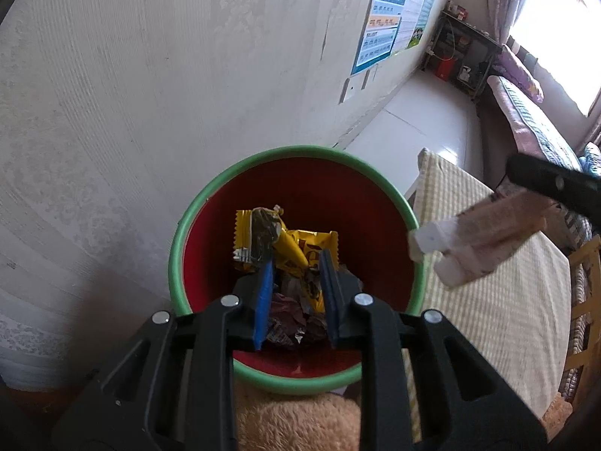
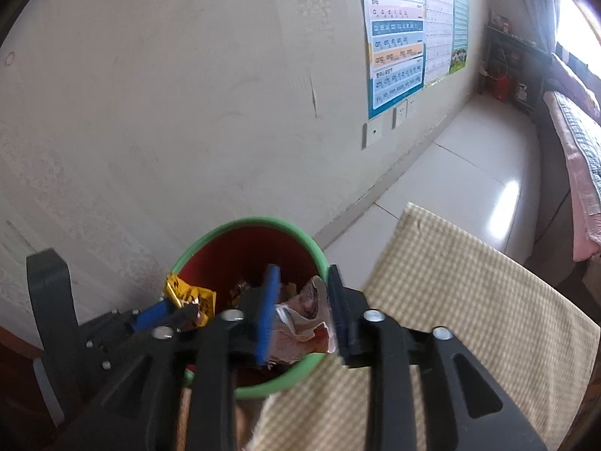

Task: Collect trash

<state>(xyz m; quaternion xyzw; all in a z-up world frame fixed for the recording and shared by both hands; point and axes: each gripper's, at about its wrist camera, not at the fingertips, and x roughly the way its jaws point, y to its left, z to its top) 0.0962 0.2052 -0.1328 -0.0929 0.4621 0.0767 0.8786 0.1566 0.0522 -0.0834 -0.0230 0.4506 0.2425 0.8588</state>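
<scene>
The left claw (image 1: 296,263) is clamped on a yellow wrapper (image 1: 296,250), held over the mouth of the red bin (image 1: 180,255) with its green rim; more crumpled wrappers lie in the bin below. The right claw (image 2: 304,293) stands slackened, a crumpled pink-and-white wrapper (image 2: 304,319) loose between its blue pads (image 2: 268,312), above the bin's near edge. Just right of the bin lies a checked cloth (image 2: 450,300).
</scene>
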